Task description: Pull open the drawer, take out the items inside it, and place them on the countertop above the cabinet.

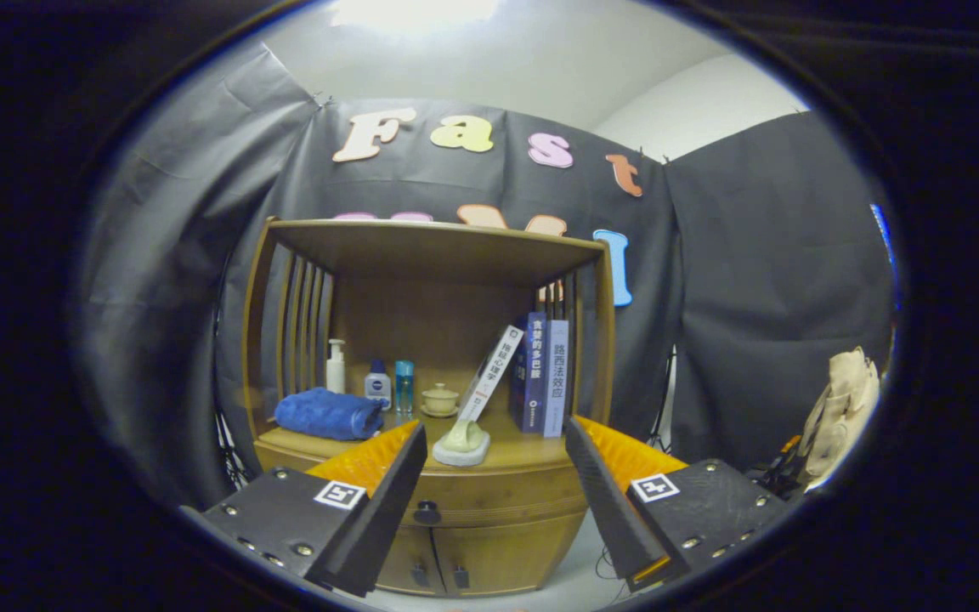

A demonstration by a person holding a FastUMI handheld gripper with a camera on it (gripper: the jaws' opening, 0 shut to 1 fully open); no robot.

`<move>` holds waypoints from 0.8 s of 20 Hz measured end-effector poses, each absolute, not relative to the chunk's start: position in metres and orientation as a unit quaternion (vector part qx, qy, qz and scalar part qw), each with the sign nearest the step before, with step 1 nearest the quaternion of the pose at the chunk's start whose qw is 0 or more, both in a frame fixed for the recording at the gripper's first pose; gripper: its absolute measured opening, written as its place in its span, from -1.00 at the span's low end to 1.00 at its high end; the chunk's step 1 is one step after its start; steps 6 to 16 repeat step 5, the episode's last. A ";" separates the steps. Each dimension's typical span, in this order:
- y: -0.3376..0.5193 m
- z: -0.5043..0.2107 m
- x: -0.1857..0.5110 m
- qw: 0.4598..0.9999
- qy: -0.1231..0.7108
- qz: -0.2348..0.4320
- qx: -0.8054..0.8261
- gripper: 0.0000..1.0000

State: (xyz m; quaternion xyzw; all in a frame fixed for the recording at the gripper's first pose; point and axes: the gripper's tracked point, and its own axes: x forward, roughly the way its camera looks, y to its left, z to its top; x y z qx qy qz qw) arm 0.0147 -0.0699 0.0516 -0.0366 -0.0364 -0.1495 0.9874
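Observation:
A wooden cabinet (489, 544) stands ahead of me with an open shelf unit on top. Its drawer (498, 493) is closed, with a dark round knob (427, 512) on the front, just right of my left finger. The countertop (532, 455) above it carries a pale ceramic piece on a round base (463, 442). My gripper (494, 450) is open, fingers spread wide and held a short way in front of the cabinet, with nothing between them. The drawer's contents are hidden.
On the countertop lie a rolled blue towel (328, 413), three small bottles (377, 382), a lidded cup (440, 398), a leaning book (489, 374) and upright books (542, 374). Two lower doors (464, 561) have small dark handles. A beige bag (842, 412) hangs at the right.

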 end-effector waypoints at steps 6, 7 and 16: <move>-0.086 0.059 0.000 0.984 -0.057 -0.168 -0.034 0.84; -0.086 0.059 0.000 0.984 -0.057 -0.168 -0.034 0.84; -0.086 0.059 0.000 0.984 -0.057 -0.168 -0.034 0.84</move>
